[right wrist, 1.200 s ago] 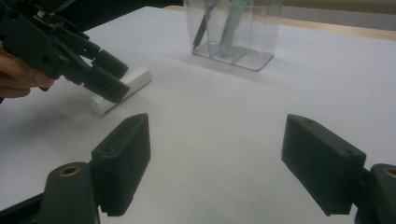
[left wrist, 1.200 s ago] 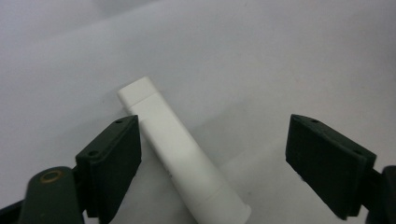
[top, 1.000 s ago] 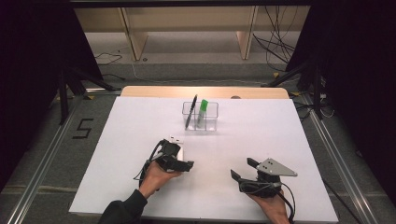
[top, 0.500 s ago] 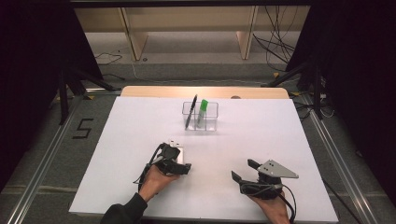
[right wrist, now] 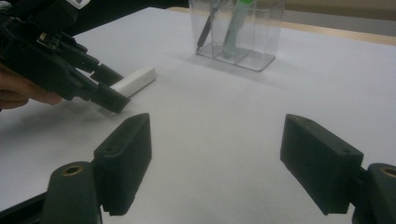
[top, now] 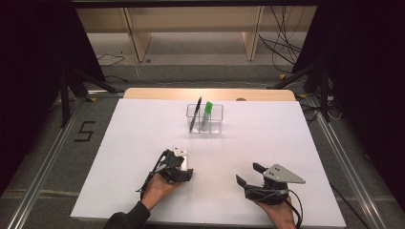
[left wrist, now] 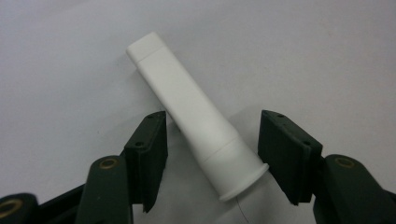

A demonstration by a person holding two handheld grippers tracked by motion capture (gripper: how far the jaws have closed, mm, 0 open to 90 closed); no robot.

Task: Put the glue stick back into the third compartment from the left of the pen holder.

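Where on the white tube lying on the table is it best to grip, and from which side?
Probably the straight middle of the white tube, from above. It lies flat on the table, and the open left gripper already straddles it near the flared end, where jaws might slip.

A clear organizer point(top: 205, 119) is sitting toward the far side of the white desk point(top: 296, 143), holding a black pen point(top: 195, 113) and a green marker point(top: 207, 114), both leaning upright.
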